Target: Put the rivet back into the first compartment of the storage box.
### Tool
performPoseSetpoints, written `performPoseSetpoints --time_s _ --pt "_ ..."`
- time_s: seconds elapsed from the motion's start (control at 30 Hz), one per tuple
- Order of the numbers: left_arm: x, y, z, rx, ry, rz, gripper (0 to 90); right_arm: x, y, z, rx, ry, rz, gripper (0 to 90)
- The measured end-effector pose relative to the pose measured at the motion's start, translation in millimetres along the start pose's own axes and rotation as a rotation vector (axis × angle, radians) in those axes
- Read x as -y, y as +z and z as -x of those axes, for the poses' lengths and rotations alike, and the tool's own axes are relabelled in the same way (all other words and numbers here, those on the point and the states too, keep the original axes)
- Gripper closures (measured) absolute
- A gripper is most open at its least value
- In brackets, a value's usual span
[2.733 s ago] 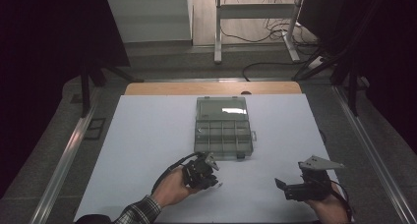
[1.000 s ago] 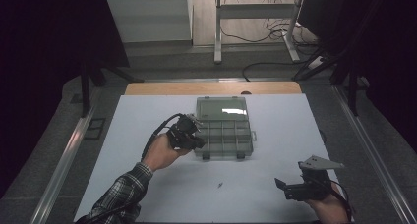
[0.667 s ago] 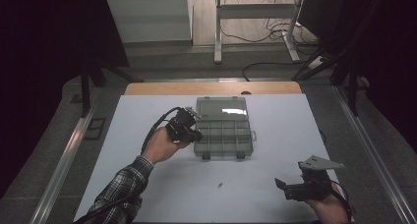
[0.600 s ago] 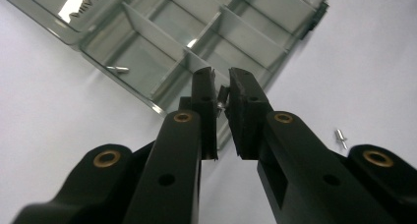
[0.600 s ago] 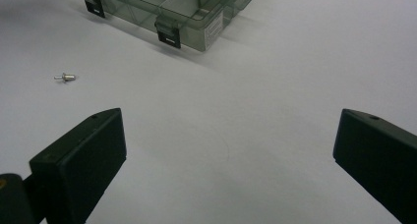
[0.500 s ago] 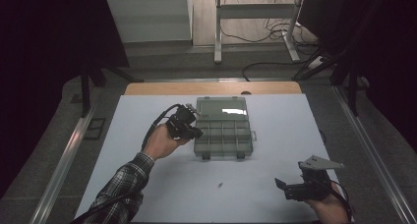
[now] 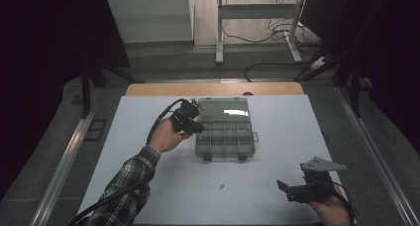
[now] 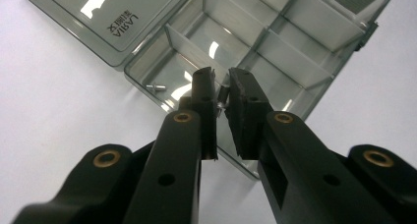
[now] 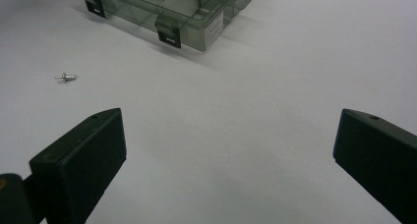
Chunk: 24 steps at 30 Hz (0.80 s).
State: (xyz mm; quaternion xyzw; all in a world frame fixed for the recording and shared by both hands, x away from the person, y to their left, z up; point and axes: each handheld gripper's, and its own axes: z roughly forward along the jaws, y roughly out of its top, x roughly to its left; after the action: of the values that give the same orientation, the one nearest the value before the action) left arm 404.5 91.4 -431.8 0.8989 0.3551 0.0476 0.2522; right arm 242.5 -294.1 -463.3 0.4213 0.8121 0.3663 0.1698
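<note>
The left gripper (image 8: 222, 94) is pinched down tight on a tiny metal rivet (image 8: 223, 95), hanging over the near-left corner compartment of the clear smoky organizer box (image 7: 225, 132). That's the risky bit: the rivet is so small and the pads so blocky that it probably sits skewed between them. If the jaws part while they're over a divider wall rather than the middle of a cell, it could bounce off the plastic and land in the neighbouring compartment, or hop out onto the white table (image 7: 148, 186) just left of the box. A slight knock from the gripper against the box's low wall could also shove the light box sideways.

Contents-wise, the box has its lid (image 8: 105, 17) flipped fully open and lying flat behind it. One rivet already in the box (image 8: 156, 87) lies in that same corner compartment; the other cells that can be seen look empty.

The right gripper (image 7: 302, 189) sits well in front of the box and to its right, jaws spread wide with nothing between them. One loose rivet (image 9: 65, 77) still lies on the table in front of the box.
</note>
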Motion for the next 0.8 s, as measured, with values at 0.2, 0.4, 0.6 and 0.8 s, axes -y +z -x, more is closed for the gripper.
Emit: performPoseSetpoints --time_s 0.2,0.4,0.6,0.8 --pt "-3.9 8.2 -4.4 -0.006 -0.009 -0.007 82.0 0.1 -0.1 0.2 0.0 -0.001 -0.001 0.0" --pt "-3.3 18.4 -10.4 -0.016 -0.025 -0.015 82.0 0.2 -0.2 0.2 0.0 -0.001 -0.002 0.0" --pt "-3.1 26.8 -13.3 -0.012 -0.032 -0.019 81.9 0.2 0.0 0.2 -0.001 -0.003 -0.003 0.0" --pt "-4.4 33.2 -16.2 -0.013 -0.032 -0.03 81.8 0.3 -0.1 0.2 -0.001 -0.002 -0.003 0.0"
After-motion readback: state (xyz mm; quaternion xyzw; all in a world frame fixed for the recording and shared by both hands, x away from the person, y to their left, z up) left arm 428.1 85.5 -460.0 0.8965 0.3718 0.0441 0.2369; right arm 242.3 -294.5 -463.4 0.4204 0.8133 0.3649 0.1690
